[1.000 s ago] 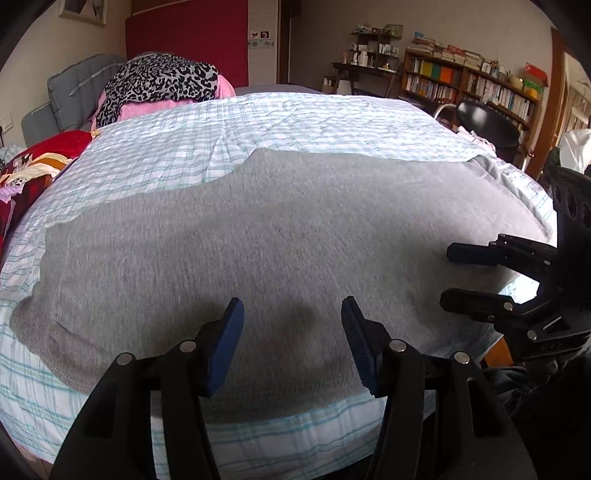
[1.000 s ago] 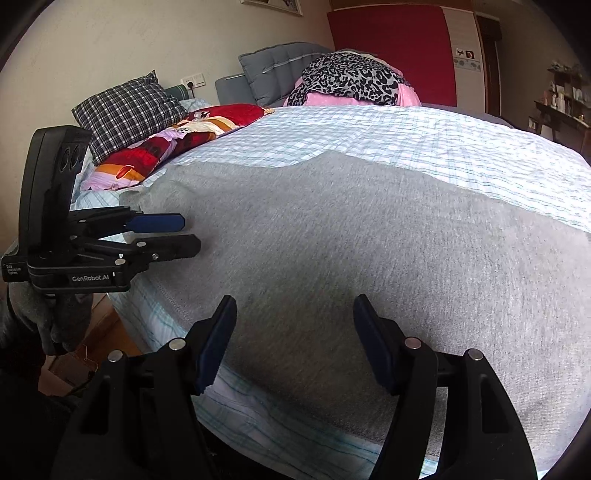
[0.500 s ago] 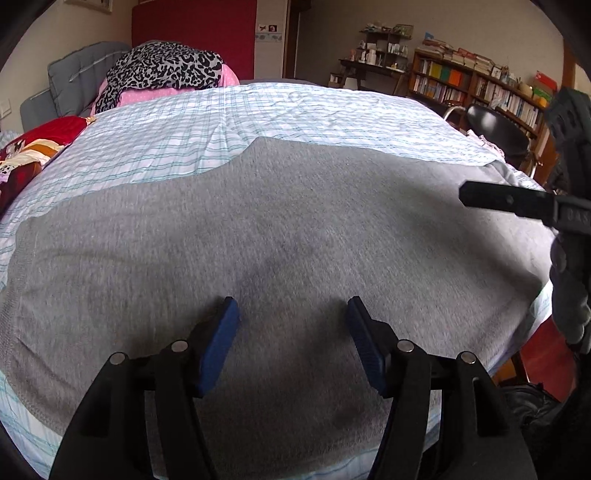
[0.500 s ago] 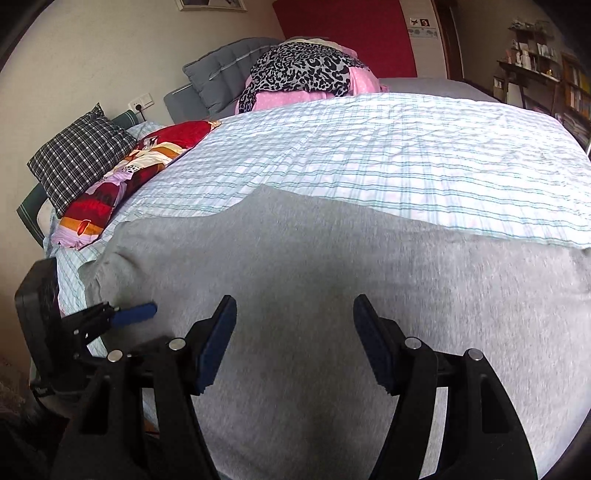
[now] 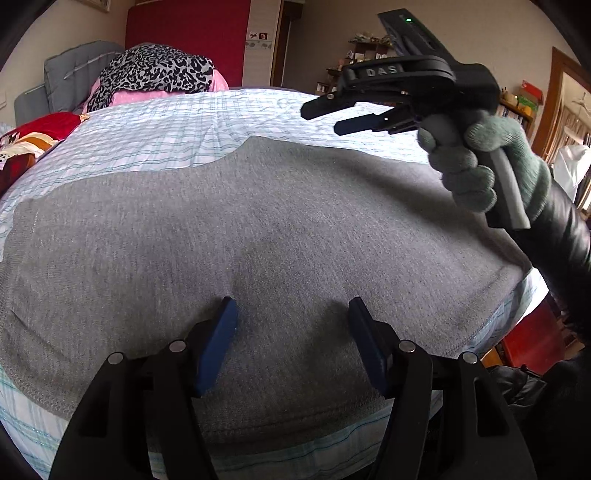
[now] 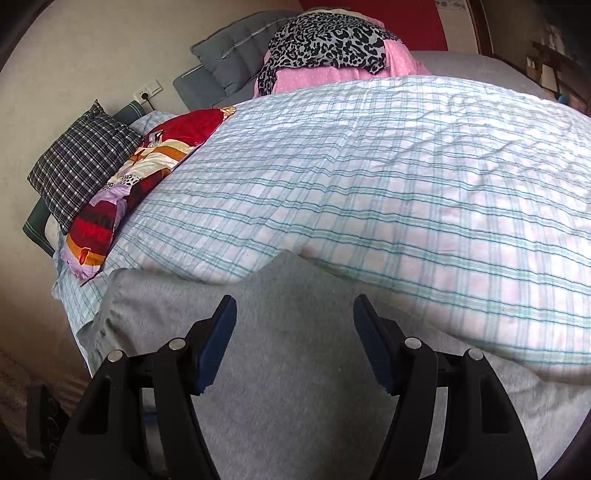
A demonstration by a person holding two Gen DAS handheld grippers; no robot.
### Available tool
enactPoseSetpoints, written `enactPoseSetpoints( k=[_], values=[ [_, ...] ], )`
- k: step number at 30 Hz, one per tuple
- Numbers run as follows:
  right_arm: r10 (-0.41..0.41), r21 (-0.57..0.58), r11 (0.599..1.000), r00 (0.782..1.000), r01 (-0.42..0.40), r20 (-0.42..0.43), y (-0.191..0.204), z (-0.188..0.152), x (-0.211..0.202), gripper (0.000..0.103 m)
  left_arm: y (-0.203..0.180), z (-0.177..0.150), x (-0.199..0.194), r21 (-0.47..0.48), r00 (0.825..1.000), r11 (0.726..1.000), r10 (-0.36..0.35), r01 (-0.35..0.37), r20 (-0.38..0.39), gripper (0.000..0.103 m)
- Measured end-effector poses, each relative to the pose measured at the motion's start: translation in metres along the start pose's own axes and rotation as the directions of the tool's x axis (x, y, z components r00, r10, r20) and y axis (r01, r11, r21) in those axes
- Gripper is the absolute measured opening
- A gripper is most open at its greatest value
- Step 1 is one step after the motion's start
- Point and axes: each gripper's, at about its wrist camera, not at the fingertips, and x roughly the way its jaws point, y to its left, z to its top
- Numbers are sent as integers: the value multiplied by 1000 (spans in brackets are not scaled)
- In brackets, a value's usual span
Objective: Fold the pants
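**Grey pants spread flat on the checked bed, both grippers above them**

The bed (image 5: 177,122) is covered by a white sheet with thin teal checks. At its head lie a leopard-print cloth (image 5: 155,74) on pink bedding, a grey quilted cushion (image 6: 236,55), a red patterned blanket (image 6: 129,177) and a dark checked pillow (image 6: 77,162). A red panel (image 5: 188,33) stands on the far wall and shelves (image 5: 517,99) fill the right side of the room.

The grey pants (image 5: 258,236) lie flat across the near part of the bed, their hem close to the near edge.

The left gripper (image 5: 290,345) hangs low over the middle of the pants, its jaws apart with only flat cloth showing below them; they have just been opening a little. The right gripper (image 5: 325,116), held in a grey-green gloved hand (image 5: 480,166), has its jaws apart and empty.

A second ago the right gripper was low at the pants' near right edge; now it is raised over their far side, and its own view has swung from the near hem to the pants' far edge and the bare sheet beyond.
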Motion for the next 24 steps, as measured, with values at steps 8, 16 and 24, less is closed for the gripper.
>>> enactPoseSetpoints(
  k=[8,16,24],
  values=[
    [104,81,992,987,-95,-121,-7,51,67,67,3,-2,-1,-6,999,999,-36,36,11,66],
    [200,69,980,949,-188,-245,2,40,79,67,6,-3,-2,2,998,998,-63,63,18,68],
    [272,67,962,914,-264,-302,7,27,76,67,1,-3,2,27,997,997,-67,66,25,77]
  ],
)
